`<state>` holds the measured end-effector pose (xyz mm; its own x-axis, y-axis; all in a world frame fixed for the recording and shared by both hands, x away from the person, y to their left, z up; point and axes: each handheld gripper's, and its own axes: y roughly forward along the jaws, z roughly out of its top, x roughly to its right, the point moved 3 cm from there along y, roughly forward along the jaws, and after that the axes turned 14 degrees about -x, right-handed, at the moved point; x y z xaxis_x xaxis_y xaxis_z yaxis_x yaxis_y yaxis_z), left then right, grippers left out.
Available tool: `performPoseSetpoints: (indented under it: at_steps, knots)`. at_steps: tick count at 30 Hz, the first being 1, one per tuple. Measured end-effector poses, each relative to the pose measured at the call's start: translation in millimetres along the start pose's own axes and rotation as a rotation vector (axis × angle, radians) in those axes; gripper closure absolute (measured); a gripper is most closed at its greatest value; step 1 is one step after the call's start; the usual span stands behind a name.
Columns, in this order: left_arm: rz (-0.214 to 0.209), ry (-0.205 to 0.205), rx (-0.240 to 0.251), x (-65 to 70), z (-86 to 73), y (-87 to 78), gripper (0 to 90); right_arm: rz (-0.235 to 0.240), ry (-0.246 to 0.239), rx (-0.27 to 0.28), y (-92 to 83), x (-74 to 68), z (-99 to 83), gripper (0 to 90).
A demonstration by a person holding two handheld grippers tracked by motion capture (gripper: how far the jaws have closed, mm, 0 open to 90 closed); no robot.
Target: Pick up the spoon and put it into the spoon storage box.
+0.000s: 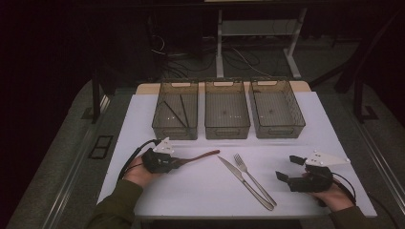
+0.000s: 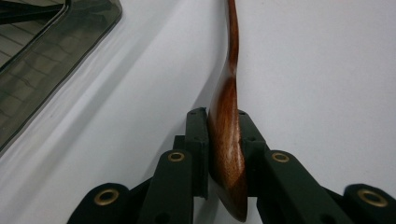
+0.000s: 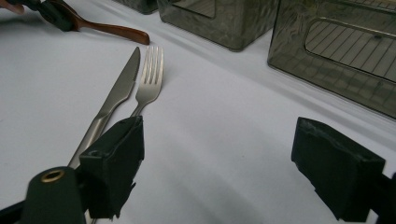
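The left gripper (image 1: 177, 162) lies low on the white table (image 1: 200, 191), wrist level, its jaws clamped on the bowl end of the wooden spoon (image 2: 227, 140), whose handle points toward the trays. The right gripper (image 1: 289, 168) rests near the fork (image 3: 148, 84), jaws wide and empty

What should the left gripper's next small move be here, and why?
Probably a short lift straight up. The left gripper has its jaws shut on one end of the wooden spoon, which seems to lie on the white table. The right gripper is open and idle beside the knife and fork, so raising the spoon looks unobstructed.
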<state>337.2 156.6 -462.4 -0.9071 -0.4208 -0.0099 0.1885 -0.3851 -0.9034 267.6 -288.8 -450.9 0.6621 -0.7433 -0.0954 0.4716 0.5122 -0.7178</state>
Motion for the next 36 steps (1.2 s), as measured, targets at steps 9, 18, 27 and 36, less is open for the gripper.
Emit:
performPoseSetpoints:
  at_steps: [9, 18, 27, 36]
  knots:
    - [-0.003, -0.030, 0.052, -0.5, 3.6, -10.5, 78.1, 0.000, 0.001, 0.002, -0.1, -0.4, 0.2, 16.3]
    - [0.009, -0.080, 0.121, -1.9, 14.6, -31.8, 78.1, 0.001, -0.002, 0.000, 0.5, -0.6, 0.4, 16.3]
    - [0.016, -0.109, 0.191, -1.3, 35.9, -53.3, 78.1, 0.003, 0.001, 0.001, 0.9, -0.6, 0.8, 16.3]
    - [0.038, -0.099, 0.212, -6.6, 62.6, -62.5, 78.0, 0.004, 0.004, 0.002, 0.5, -1.2, 1.1, 16.3]
